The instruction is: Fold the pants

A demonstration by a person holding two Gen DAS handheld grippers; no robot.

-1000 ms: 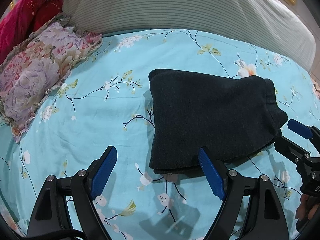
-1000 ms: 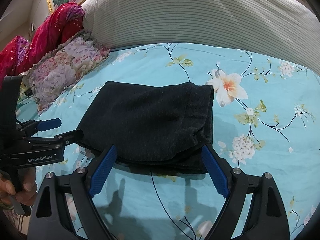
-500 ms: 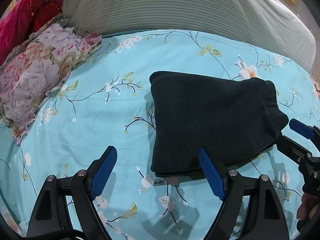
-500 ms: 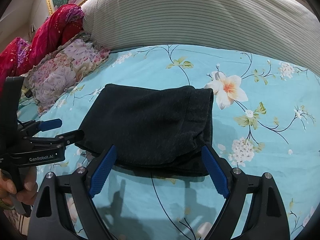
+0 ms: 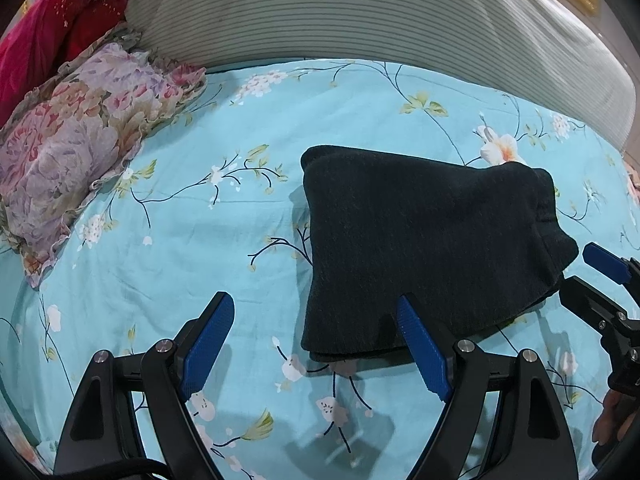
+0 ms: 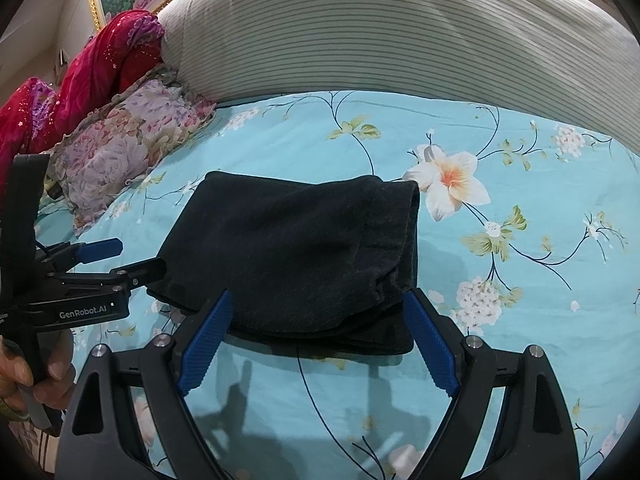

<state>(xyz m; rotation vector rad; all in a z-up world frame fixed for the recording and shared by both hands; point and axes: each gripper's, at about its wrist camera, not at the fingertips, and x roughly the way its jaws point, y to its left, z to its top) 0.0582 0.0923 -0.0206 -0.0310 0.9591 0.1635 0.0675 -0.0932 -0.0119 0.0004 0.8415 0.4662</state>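
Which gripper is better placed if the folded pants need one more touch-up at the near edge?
Right, probably. The right gripper is open and brackets the near edge of the folded pants. The left gripper is also open, but sits off their left corner, mostly over bare bedsheet.

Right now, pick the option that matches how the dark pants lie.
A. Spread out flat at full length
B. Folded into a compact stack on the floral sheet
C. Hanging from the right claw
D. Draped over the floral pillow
B: the dark pants lie as a layered bundle on the floral sheet, with both claws open and empty near their near edge.
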